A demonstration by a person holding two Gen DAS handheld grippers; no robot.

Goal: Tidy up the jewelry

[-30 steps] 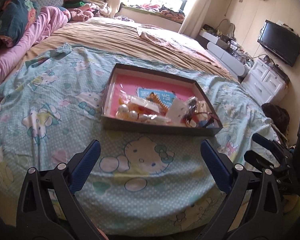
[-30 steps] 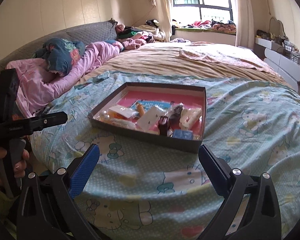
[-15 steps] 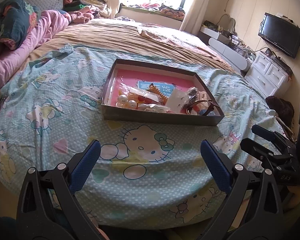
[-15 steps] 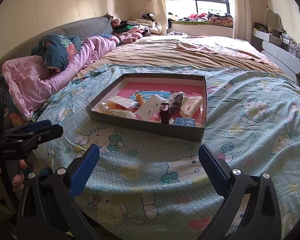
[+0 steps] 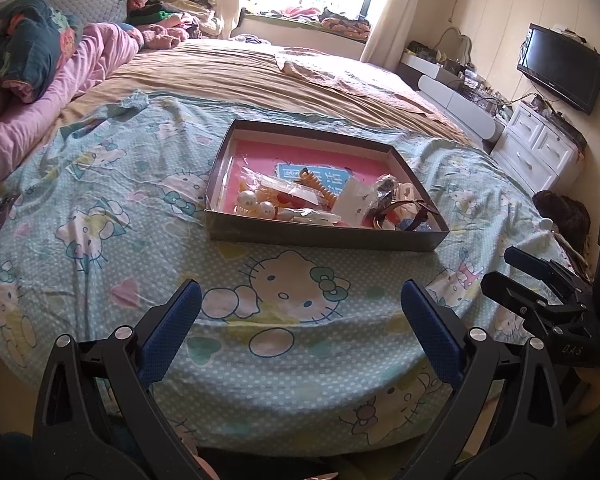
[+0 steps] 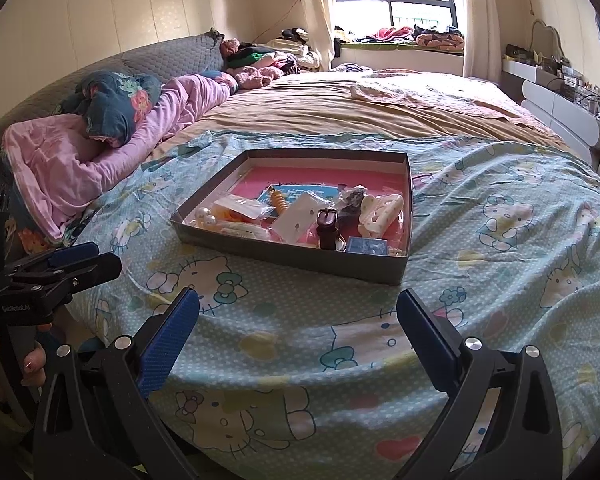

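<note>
A shallow grey box (image 5: 320, 236) with a pink bottom lies on the Hello Kitty bedsheet (image 5: 100, 208). It holds pearl beads (image 5: 254, 204), an orange spiral hair tie (image 5: 320, 186), plastic packets, a white card (image 5: 354, 200) and a dark strap. In the right wrist view the box (image 6: 300, 258) shows a brown watch strap (image 6: 327, 226), a white hair claw (image 6: 380, 210) and a small blue packet (image 6: 367, 246). My left gripper (image 5: 300, 320) is open and empty, short of the box. My right gripper (image 6: 298, 322) is open and empty, short of the box.
The bed's rounded front edge lies just below both grippers. Pink and blue quilts (image 6: 112, 132) are piled at the left. A white dresser (image 5: 540, 152) and a TV (image 5: 560, 66) stand at the right. A tan blanket (image 5: 260, 76) covers the far bed.
Both grippers have pulled back and risen a little, so the box sits farther away and higher in the views. Both stay open.
</note>
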